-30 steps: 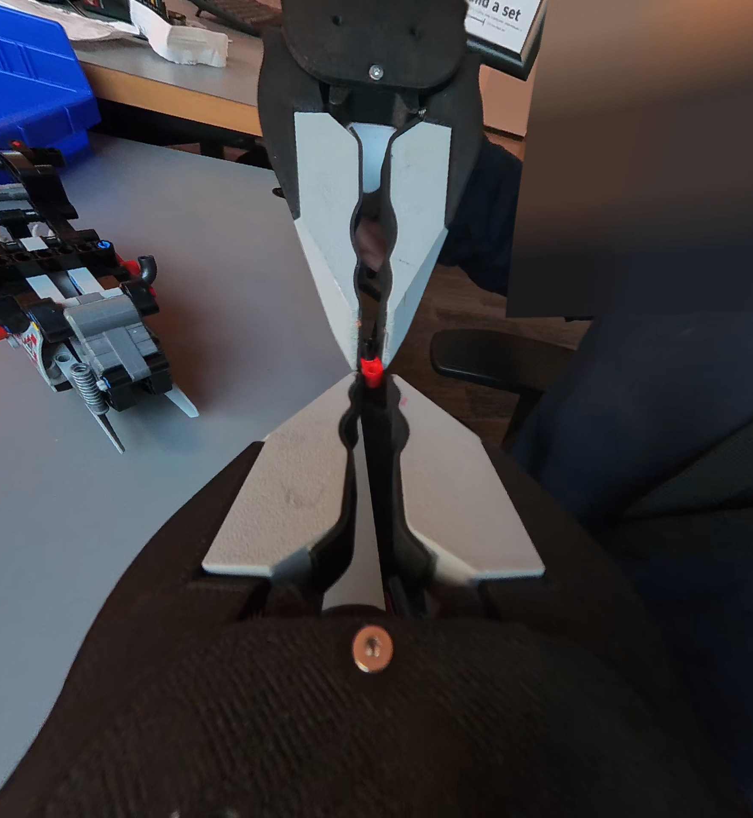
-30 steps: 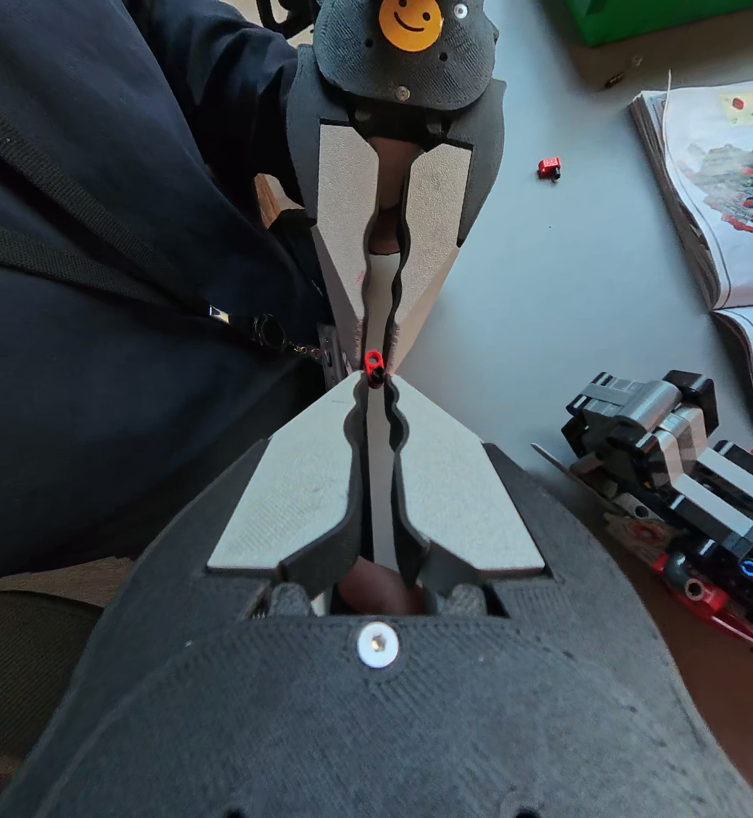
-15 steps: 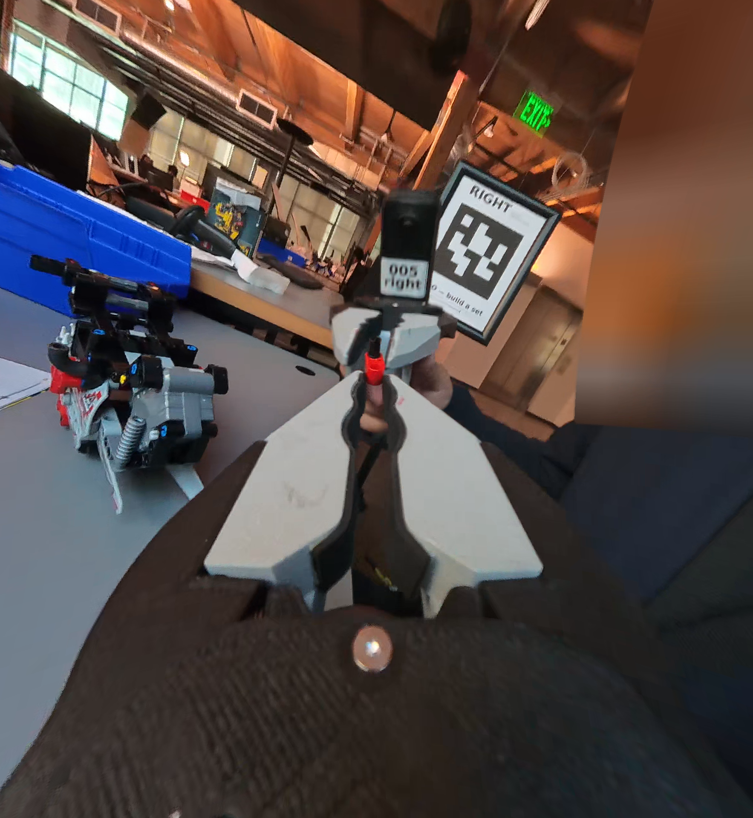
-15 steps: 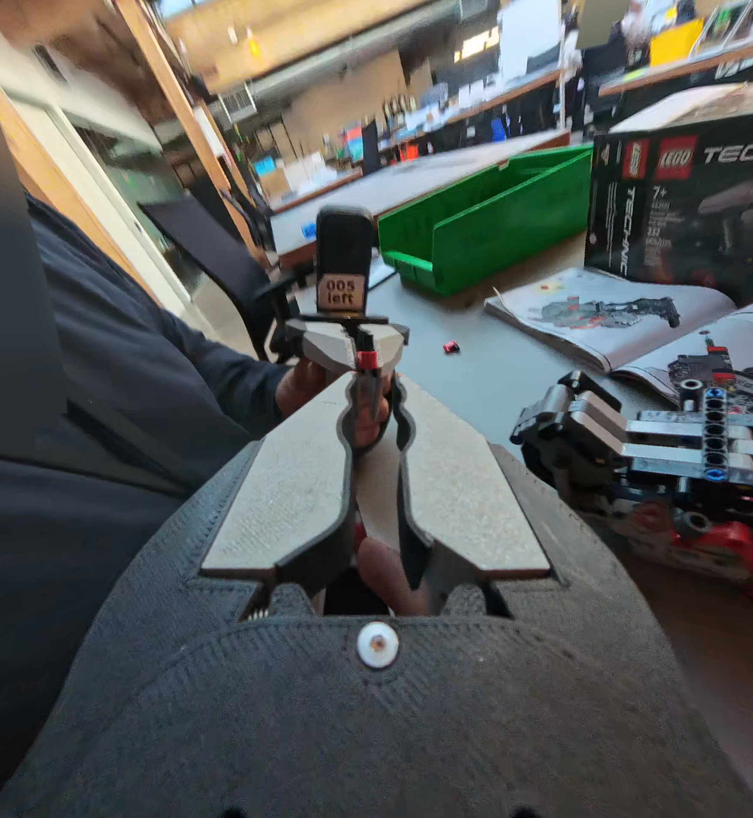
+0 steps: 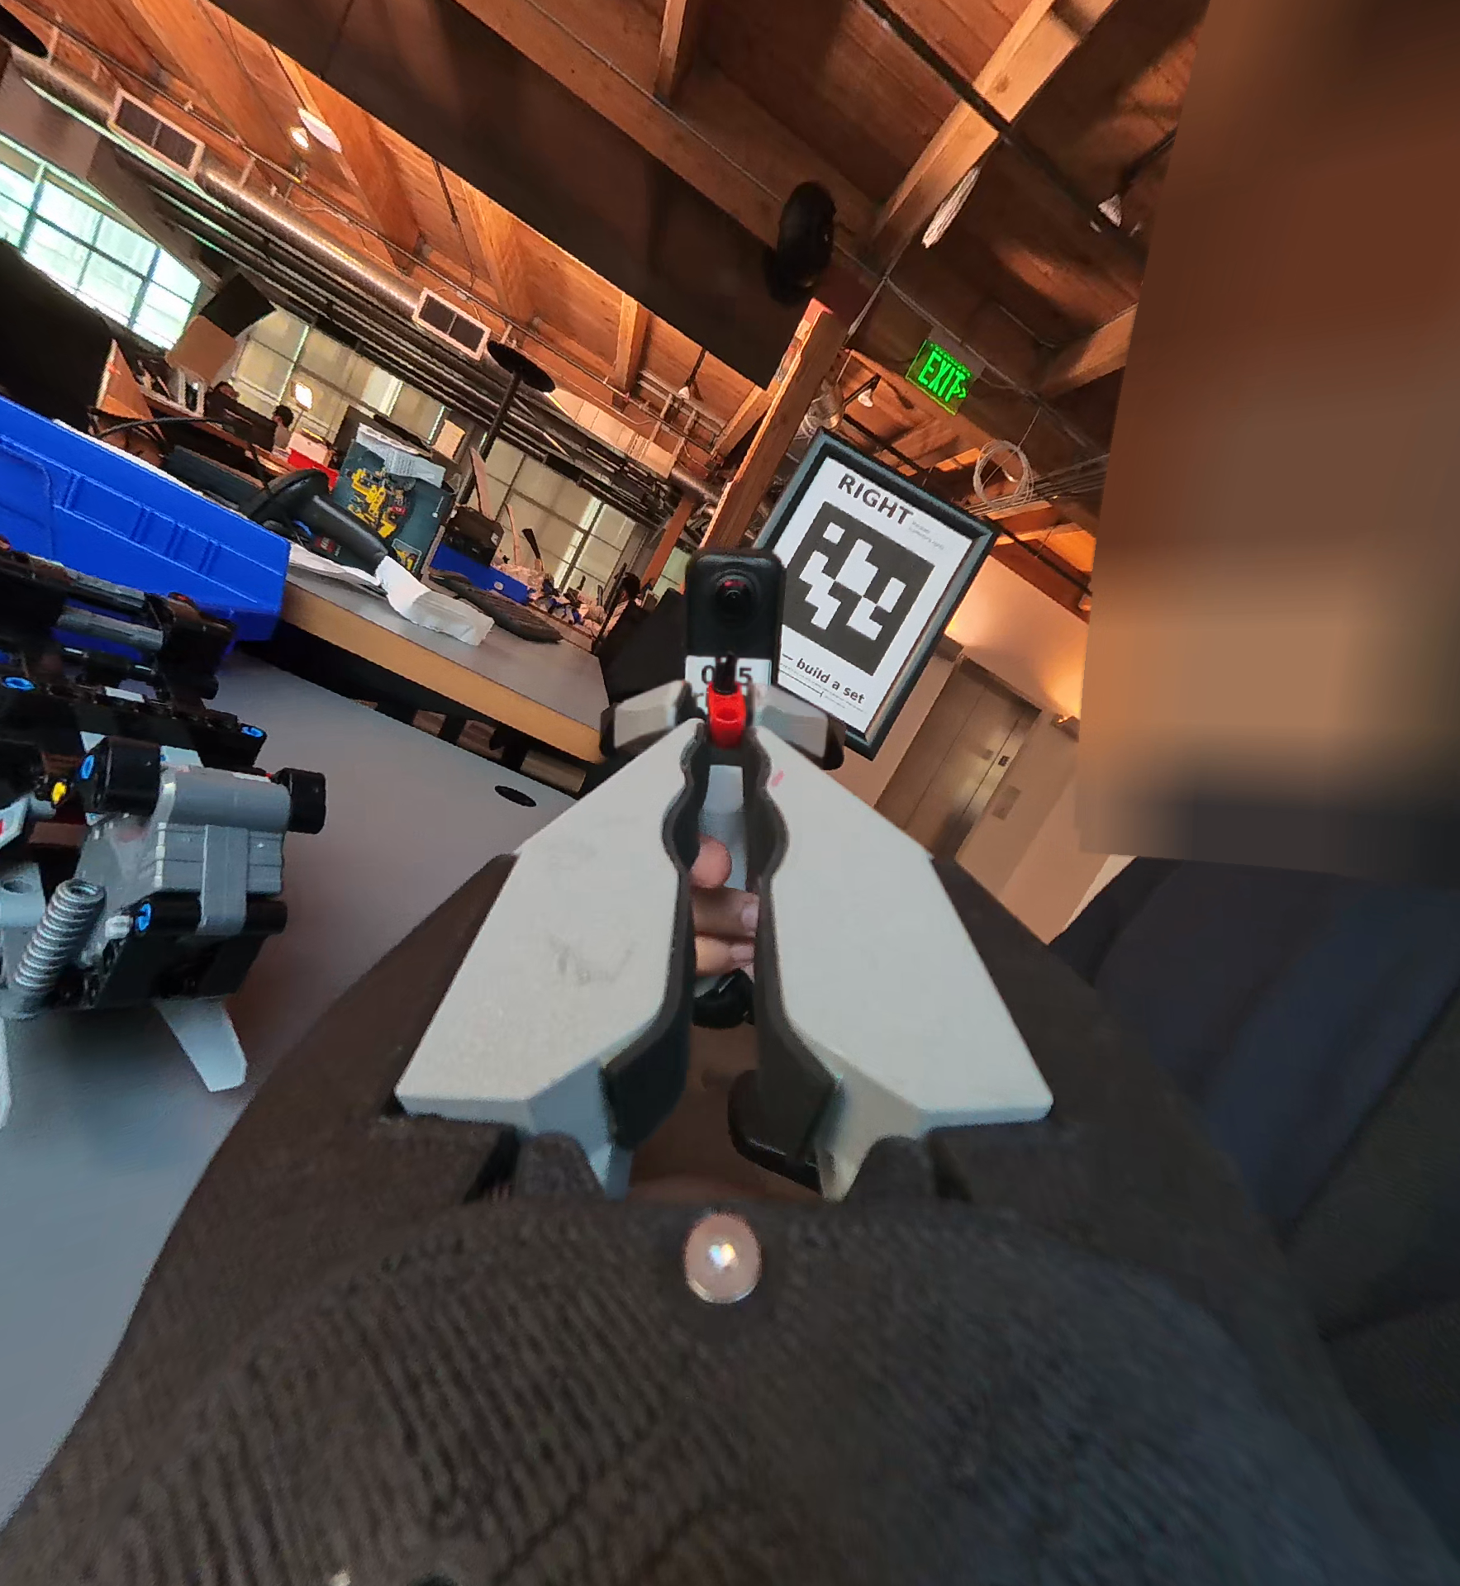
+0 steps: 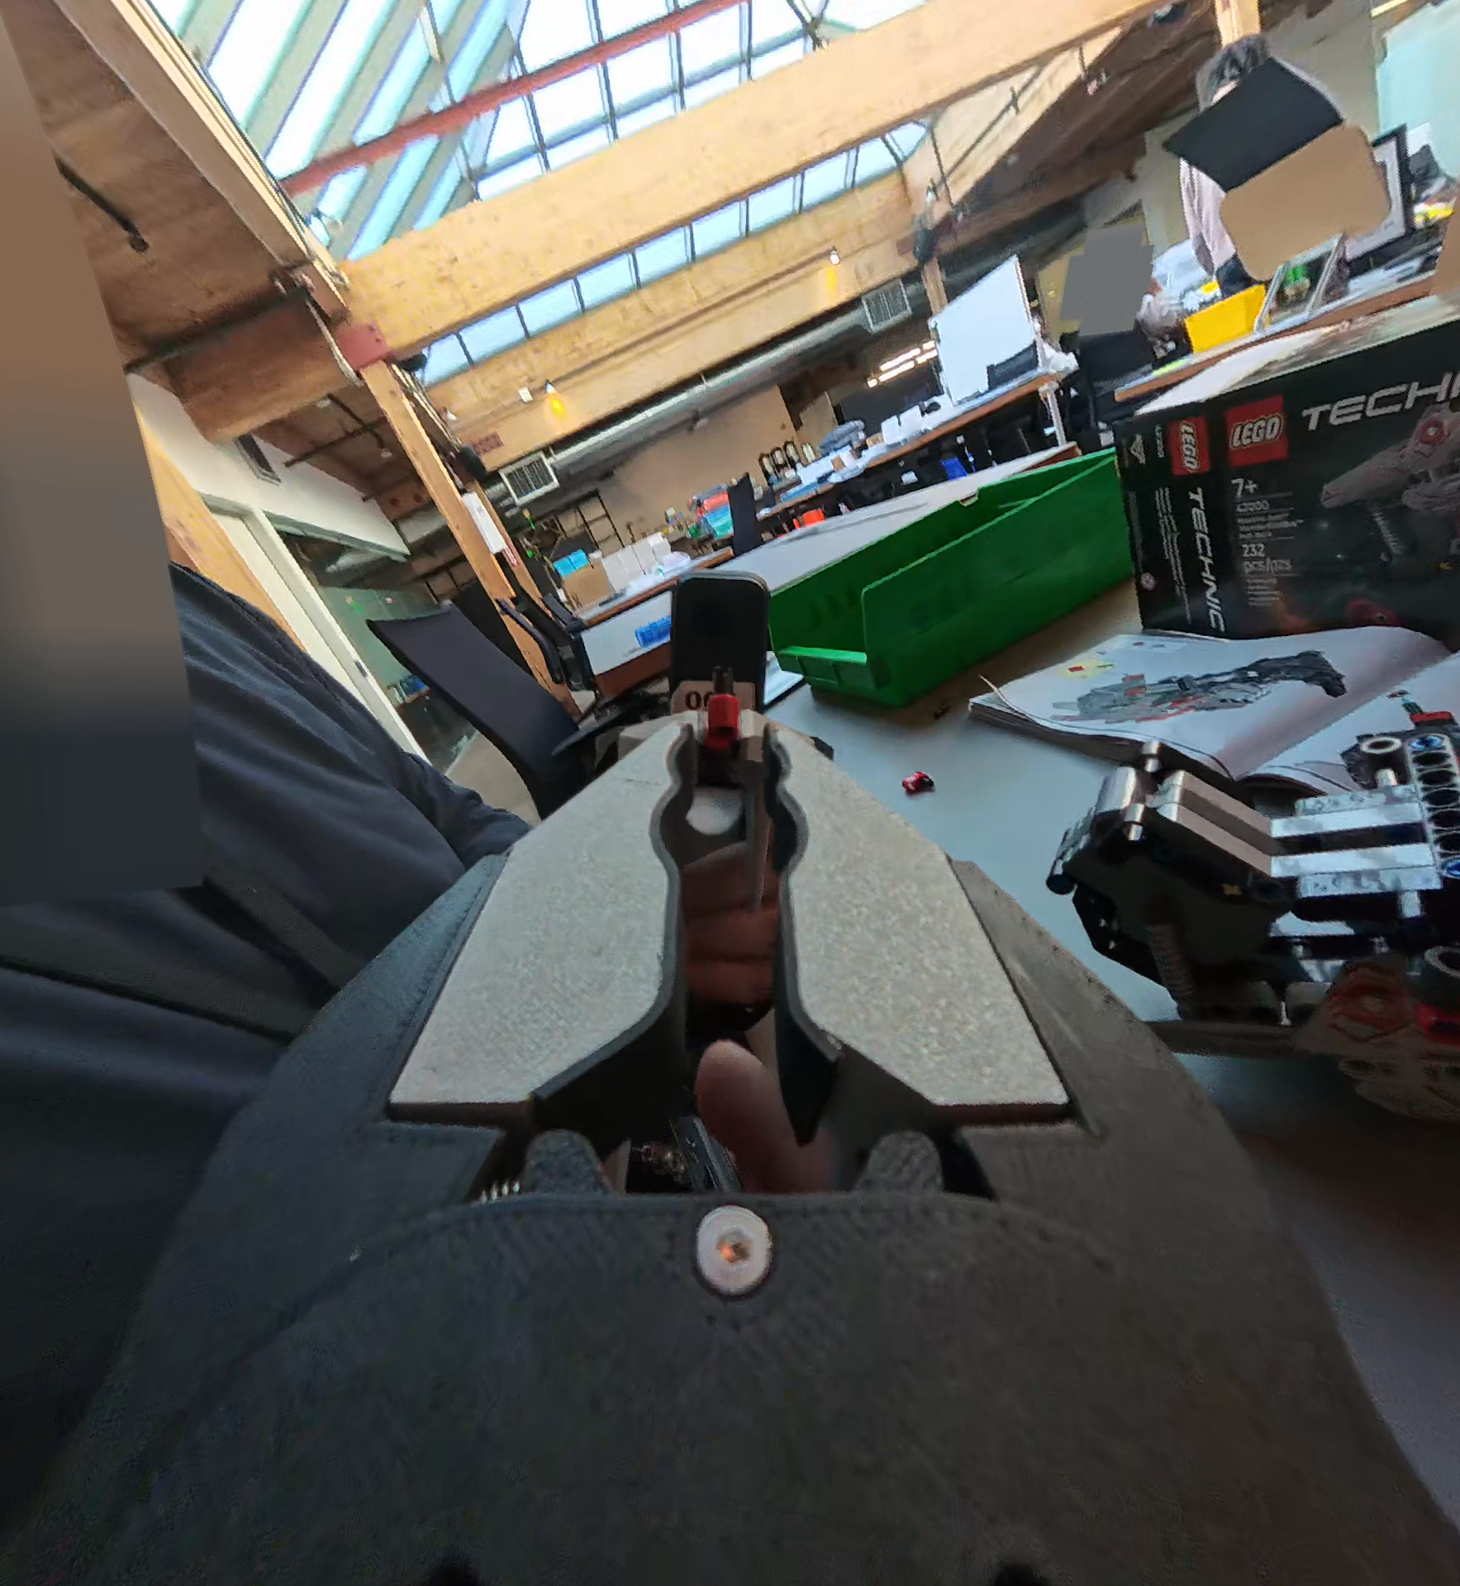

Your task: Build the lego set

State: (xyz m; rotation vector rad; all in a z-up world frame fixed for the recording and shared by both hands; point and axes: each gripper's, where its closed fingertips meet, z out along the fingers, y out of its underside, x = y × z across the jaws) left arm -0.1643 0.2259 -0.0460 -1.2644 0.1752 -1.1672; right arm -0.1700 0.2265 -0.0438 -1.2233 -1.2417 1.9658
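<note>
Grippers: left hand-held gripper and right hand-held gripper meet tip to tip, both pinching one small red plastic lego connector above the grey table; grey-black lego model stands alongside.

I note a small red piece against the pale grey fingers of my left gripper. The part-built model reads black and grey, with blue pin ends and red-and-white patterned trim. Behind it, a solid blue bin. On my right view: a green bin, a black box, and grey tabletop.
</note>
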